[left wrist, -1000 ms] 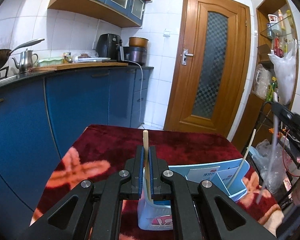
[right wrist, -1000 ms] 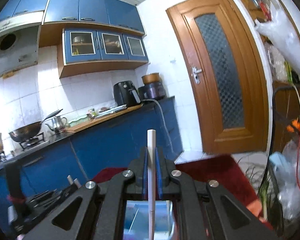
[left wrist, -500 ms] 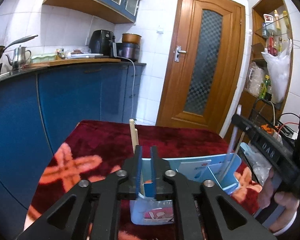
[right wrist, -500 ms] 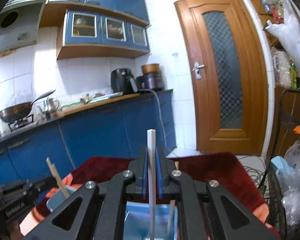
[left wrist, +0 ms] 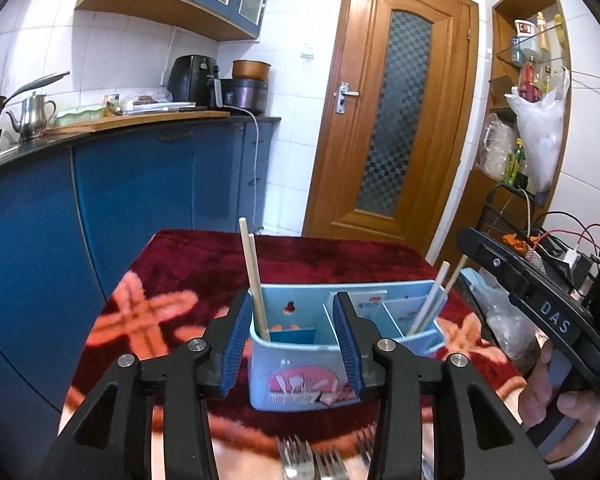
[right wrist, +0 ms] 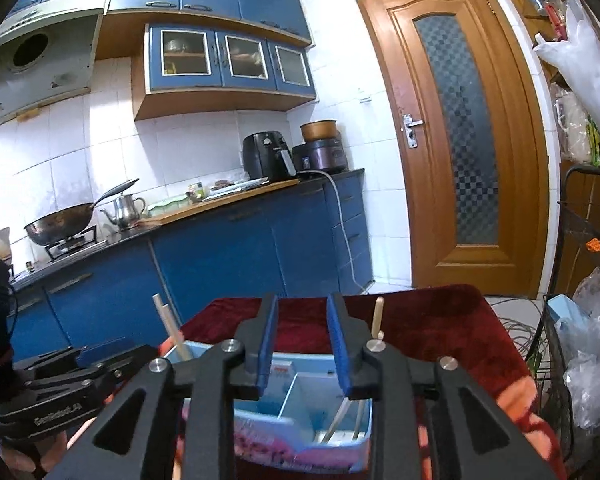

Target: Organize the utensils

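1. While my left gripper (left wrist: 292, 340) is opening its jaws, nothing sits between them but air; the chopsticks (left wrist: 254, 280) already stand in the left compartment of the blue holder (left wrist: 300, 376), leaning toward eleven o'clock, clear of both pads.
2. My right gripper (right wrist: 302, 344) is opening too, and its jaws are bare; a second pair of chopsticks (right wrist: 346, 410) rests in the right compartment, just below the right jaw.
3. I judge the step in hand to be the release: both pairs are dropped in and the jaws are letting go.
4. The holder stands on the red cloth (left wrist: 340, 256), at twelve o'clock from both grippers.
5. The next move, as I read it, calls for pulling both grippers back toward six o'clock, clear of the tall sticks so none gets knocked over, then reaching down for the forks (left wrist: 312, 460).
6. Only the left view shows those forks, lying at six o'clock near the table edge; it also shows my right hand (left wrist: 556, 384) around its handle at four o'clock.
7. Only the right view looks down into the right compartment, and it shows the other gripper's body at eight o'clock.
8. The middle compartment looks empty in both views, so I would guess the forks belong there, though I cannot be sure.
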